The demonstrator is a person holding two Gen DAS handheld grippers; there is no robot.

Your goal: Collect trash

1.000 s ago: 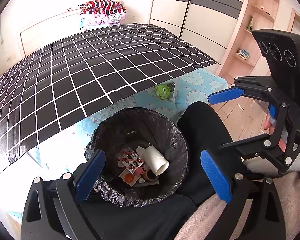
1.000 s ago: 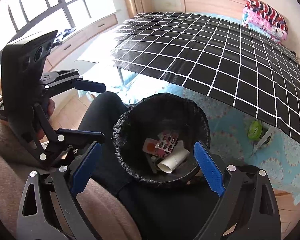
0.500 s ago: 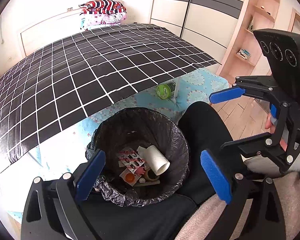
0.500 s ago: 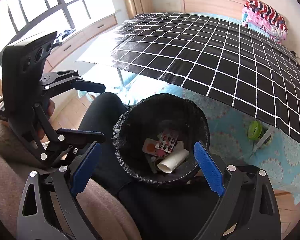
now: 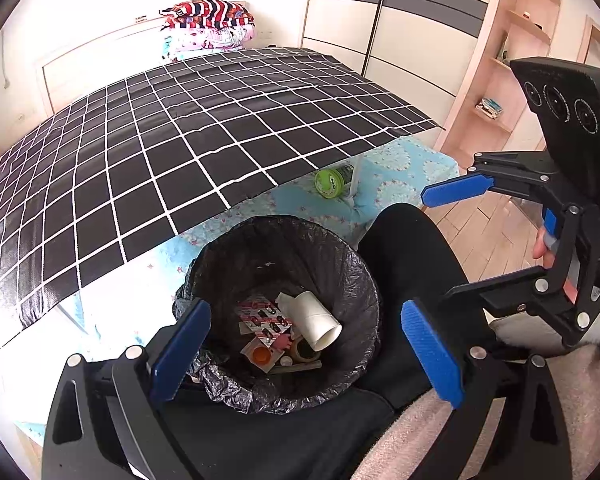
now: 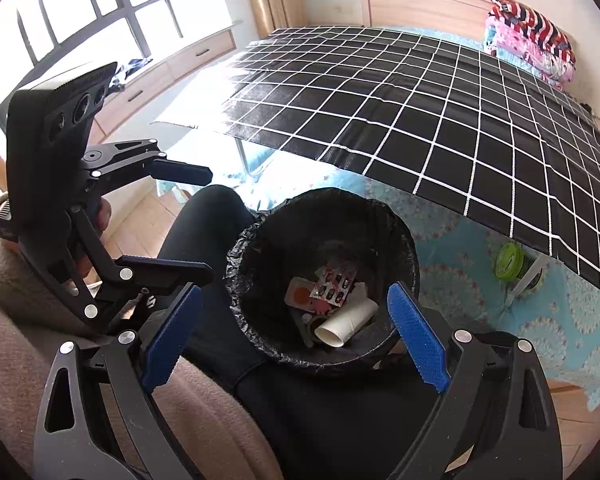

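A bin lined with a black bag (image 5: 284, 240) stands between the person's legs, also in the right wrist view (image 6: 328, 208). Inside lie a white paper tube (image 5: 318, 318), a red blister pack (image 5: 266, 318) and an orange-lidded piece (image 5: 262, 355). My left gripper (image 5: 304, 350) is open and empty above the bin's near rim. My right gripper (image 6: 292, 338) is open and empty over the bin; it also shows at the right of the left wrist view (image 5: 440, 248). A green round container (image 5: 329, 182) lies on the blue sheet beyond the bin, beside a white strip.
A black-and-white checked cloth (image 5: 188, 136) covers the bed. Folded bedding (image 5: 208, 22) is stacked at the headboard. A wardrobe (image 5: 400, 28) and wooden shelves (image 5: 500, 80) stand on the right. A window (image 6: 60, 20) is on the other side.
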